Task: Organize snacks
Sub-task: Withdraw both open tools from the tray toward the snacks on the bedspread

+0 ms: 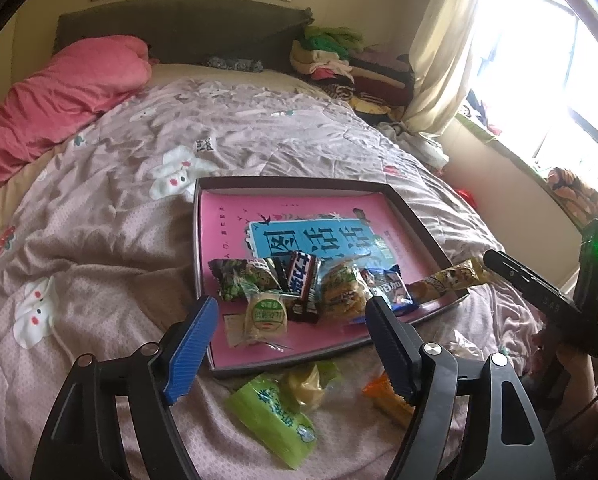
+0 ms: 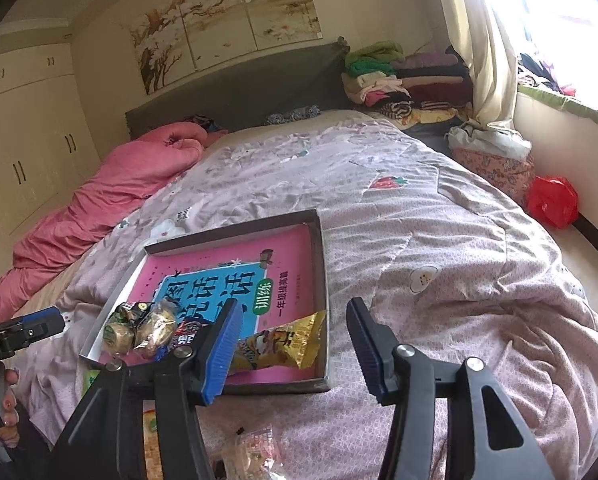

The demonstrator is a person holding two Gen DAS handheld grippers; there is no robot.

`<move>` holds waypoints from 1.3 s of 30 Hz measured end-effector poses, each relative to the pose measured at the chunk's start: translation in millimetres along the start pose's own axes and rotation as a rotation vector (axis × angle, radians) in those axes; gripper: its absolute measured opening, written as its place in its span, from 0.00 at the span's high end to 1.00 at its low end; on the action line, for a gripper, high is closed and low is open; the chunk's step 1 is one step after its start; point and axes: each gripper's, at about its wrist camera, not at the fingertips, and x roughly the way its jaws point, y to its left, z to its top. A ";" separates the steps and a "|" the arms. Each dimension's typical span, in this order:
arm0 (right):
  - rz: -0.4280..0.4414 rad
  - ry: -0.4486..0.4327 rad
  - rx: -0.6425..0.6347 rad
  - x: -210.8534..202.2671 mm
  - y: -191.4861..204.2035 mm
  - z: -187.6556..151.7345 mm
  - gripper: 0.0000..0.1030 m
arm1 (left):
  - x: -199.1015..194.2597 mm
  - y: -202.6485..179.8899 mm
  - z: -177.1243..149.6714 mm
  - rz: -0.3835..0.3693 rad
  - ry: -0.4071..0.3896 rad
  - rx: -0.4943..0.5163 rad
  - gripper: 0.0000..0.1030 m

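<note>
A: Starting at the jaws: what are they doing?

B: The left gripper (image 1: 291, 320) has its blue pads spread wide with nothing between them. It hangs above the near edge of a shallow tray (image 1: 403, 200) on the bed. The right gripper (image 2: 293, 326) is also parted and empty, over the tray's near right corner.

A: Where are the snacks?

B: Most sit bunched along the tray's near side, on a pink book cover that lines it: a round biscuit pack (image 1: 265, 316), a dark chocolate bar (image 1: 301, 280), a green bean packet (image 1: 239, 276), a blue wrapper (image 1: 389, 286) and a long yellow packet (image 1: 451, 280) that pokes over the right rim. Loose ones lie on the quilt (image 1: 99, 240) just in front of the tray: a green packet (image 1: 271, 416), an orange one (image 1: 387, 398), and a clear wrapper (image 2: 255, 452) under the right gripper.

A: What might go wrong?

B: My guess: the quilt is soft and rumpled, so a pad pushing down could pinch fabric with a wrapper, or tilt the tray and slide the pile. The slick packets may slip from the pads. The two grippers are close, so both reaching for the same spot could bump.
</note>
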 end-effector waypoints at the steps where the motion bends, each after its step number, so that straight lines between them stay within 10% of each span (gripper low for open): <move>1: 0.002 -0.004 -0.007 -2.5 1.8 -0.2 0.46 | -0.3 -1.8 -0.8 -0.004 0.005 -0.001 0.25; 39: 0.060 0.146 -0.152 -30.5 33.8 -48.9 0.42 | 19.0 -88.9 -55.5 -0.100 0.199 0.135 0.25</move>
